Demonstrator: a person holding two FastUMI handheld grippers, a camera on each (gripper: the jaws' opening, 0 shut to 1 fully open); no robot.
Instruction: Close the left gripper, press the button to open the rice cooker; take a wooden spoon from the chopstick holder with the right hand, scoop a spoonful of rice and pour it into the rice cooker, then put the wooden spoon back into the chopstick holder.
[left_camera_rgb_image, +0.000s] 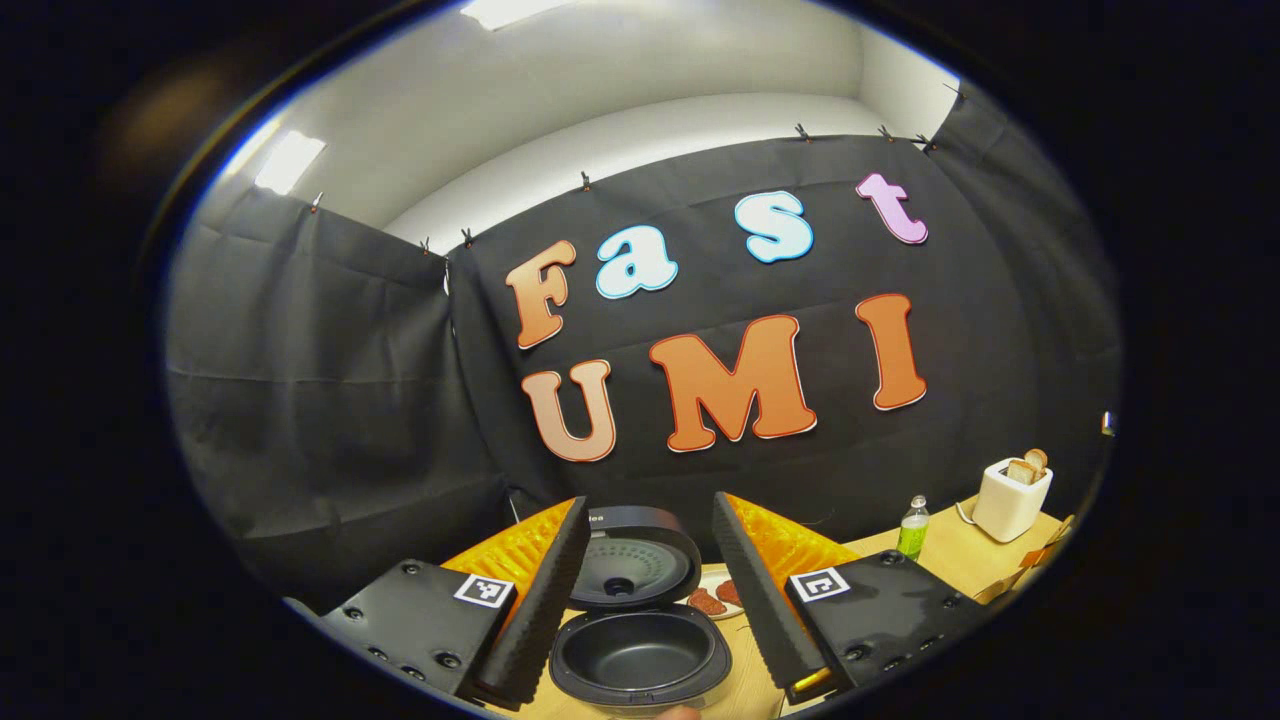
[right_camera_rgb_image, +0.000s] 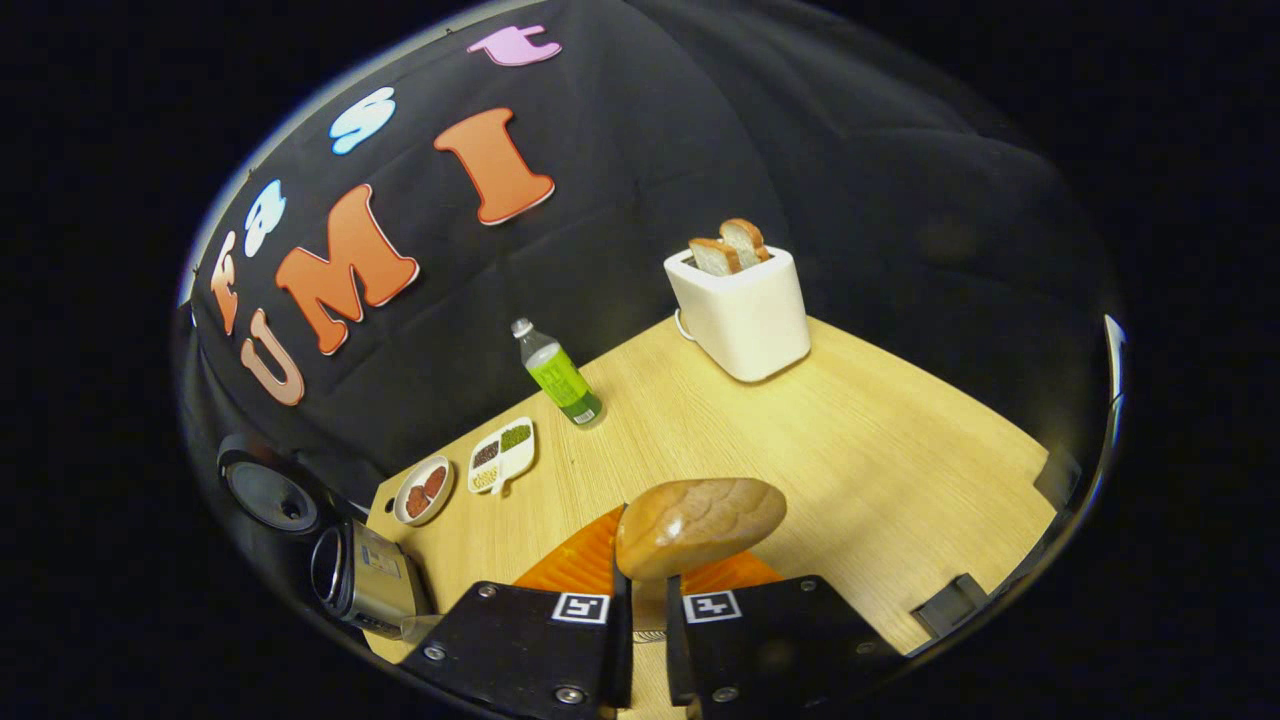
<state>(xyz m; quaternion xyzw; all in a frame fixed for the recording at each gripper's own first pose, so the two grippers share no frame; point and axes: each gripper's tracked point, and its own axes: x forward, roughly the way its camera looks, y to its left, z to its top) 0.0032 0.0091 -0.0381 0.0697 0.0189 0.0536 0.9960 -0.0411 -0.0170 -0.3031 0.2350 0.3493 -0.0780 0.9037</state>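
The rice cooker (left_camera_rgb_image: 640, 625) was seen in the left gripper view standing open on the wooden table (left_camera_rgb_image: 960, 560), its lid (left_camera_rgb_image: 635, 560) raised upright at the back and its dark inner pot (left_camera_rgb_image: 640, 655) bare. It was framed between the two fingers of the left gripper (left_camera_rgb_image: 645, 590), whose jaws were held wide apart and gripped nothing. A small plate with reddish slices (left_camera_rgb_image: 712, 598) lay just behind the cooker on its right, a green bottle (left_camera_rgb_image: 912, 528) stood farther off, and a white toaster (left_camera_rgb_image: 1012, 495) with bread slices in it was placed near the far right edge of the table. In the right gripper view, the wooden spoon (right_camera_rgb_image: 698, 525) was held by the right gripper (right_camera_rgb_image: 640, 610), the jaws being drawn nearly together on its handle, with the bowl of the spoon raised above the table (right_camera_rgb_image: 850, 440). The cooker (right_camera_rgb_image: 345, 575) was glimpsed at the lower left edge of that view, tilted by the lens. Beside it a round plate (right_camera_rgb_image: 424, 490) and a divided dish (right_camera_rgb_image: 502, 455) were set close together near the table's back edge; the bottle (right_camera_rgb_image: 557, 375) and the toaster (right_camera_rgb_image: 740, 310) stood beyond.
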